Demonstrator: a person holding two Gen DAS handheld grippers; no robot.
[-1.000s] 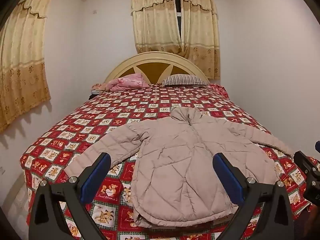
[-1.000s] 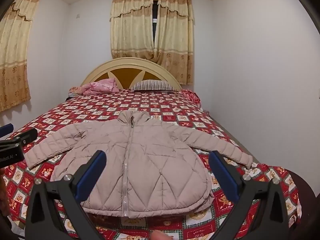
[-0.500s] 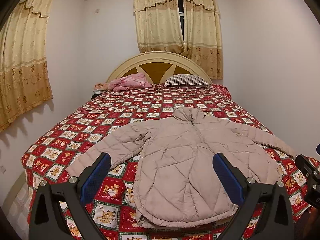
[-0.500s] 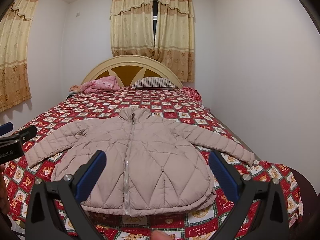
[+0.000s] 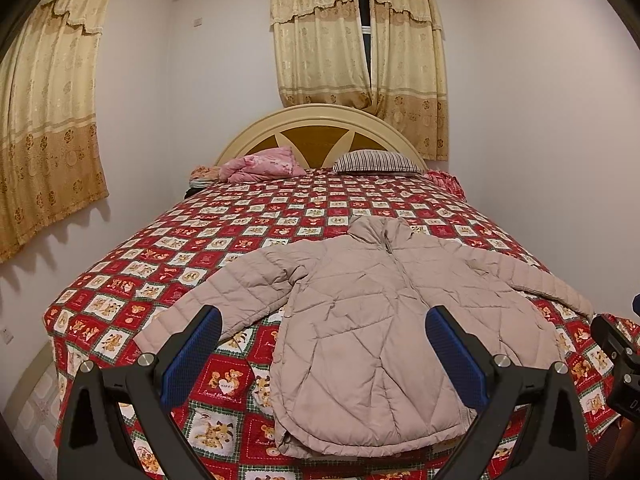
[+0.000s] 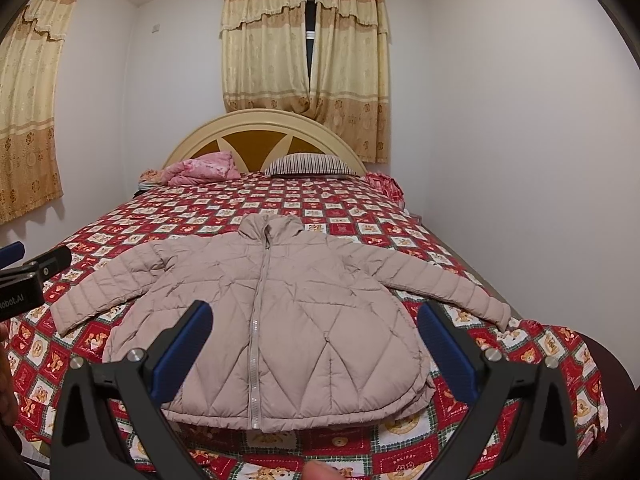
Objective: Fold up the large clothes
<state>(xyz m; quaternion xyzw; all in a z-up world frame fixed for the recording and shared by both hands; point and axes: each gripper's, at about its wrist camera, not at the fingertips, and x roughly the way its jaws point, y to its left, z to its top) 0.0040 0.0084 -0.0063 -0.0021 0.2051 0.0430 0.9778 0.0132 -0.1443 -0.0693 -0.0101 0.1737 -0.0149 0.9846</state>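
I have the jacket [image 6: 276, 320] lying flat and face up on the bed [image 6: 360, 216], zipped, its hem at the foot edge nearest me and its hood pointing toward the headboard [image 6: 260, 136]. Both sleeves are spread out to the sides on the red checked bedspread. My left gripper [image 5: 324, 344] hangs above the hem end of the jacket with its jaws spread wide and nothing between the blue pads [image 5: 192, 356]. My right gripper [image 6: 316, 340] is likewise wide open and empty, over the lower front of the jacket. Against the headboard sit a striped pillow [image 6: 308, 164] and, beside it, a pink quilt [image 6: 200, 168]. Curtains [image 6: 304, 40] hang above the headboard.
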